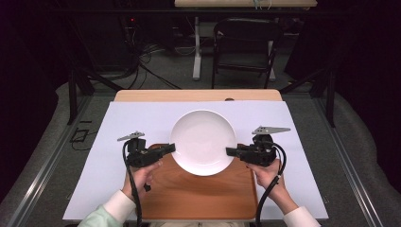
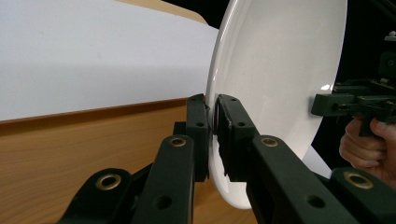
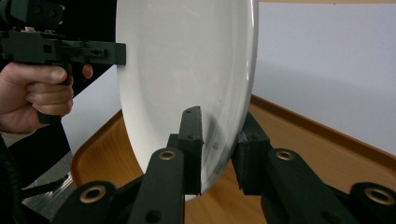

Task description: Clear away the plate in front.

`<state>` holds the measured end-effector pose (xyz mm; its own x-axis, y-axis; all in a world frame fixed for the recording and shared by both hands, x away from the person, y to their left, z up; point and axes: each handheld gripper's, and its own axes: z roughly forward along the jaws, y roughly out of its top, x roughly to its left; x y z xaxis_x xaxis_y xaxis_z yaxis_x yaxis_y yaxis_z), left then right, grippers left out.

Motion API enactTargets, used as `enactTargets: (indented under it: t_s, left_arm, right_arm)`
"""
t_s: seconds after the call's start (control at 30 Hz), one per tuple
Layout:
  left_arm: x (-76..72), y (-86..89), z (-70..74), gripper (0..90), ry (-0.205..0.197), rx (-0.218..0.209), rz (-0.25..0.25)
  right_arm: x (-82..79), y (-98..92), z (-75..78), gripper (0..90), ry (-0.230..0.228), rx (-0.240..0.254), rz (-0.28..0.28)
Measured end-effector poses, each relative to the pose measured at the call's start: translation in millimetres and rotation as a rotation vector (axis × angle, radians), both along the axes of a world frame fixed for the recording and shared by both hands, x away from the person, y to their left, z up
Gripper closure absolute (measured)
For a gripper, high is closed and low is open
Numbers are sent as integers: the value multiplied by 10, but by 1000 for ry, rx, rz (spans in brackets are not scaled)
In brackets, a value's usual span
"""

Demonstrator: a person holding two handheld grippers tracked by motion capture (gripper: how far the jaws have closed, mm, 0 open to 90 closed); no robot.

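Observation:
A round white plate (image 1: 202, 141) is held above the far edge of a wooden tray (image 1: 198, 191). My left gripper (image 1: 171, 149) is shut on the plate's left rim, and my right gripper (image 1: 230, 152) is shut on its right rim. In the left gripper view the jaws pinch the thin plate (image 2: 280, 70) rim from both sides at the left gripper (image 2: 214, 135). The right gripper view shows the right gripper (image 3: 219, 149) clamping the rim of the plate (image 3: 182, 60), one jaw on each face, with the other hand and its gripper beyond.
The tray lies on a white sheet (image 1: 142, 118) over a wooden table (image 1: 198, 95). A black chair (image 1: 243, 45) and cables stand on the floor beyond the table. Metal rails (image 1: 42, 161) run along both sides.

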<state>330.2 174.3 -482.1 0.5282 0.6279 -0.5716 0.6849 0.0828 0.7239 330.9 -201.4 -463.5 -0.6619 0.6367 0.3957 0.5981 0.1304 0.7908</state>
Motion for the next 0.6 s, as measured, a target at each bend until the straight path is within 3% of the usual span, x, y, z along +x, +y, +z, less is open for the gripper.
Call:
enactTargets:
  t_s: [0.6]
  left_arm:
    - [-220, 71, -27, 835, 12, 24, -31]
  right_arm:
    - [-181, 61, -26, 759, 24, -28, 29]
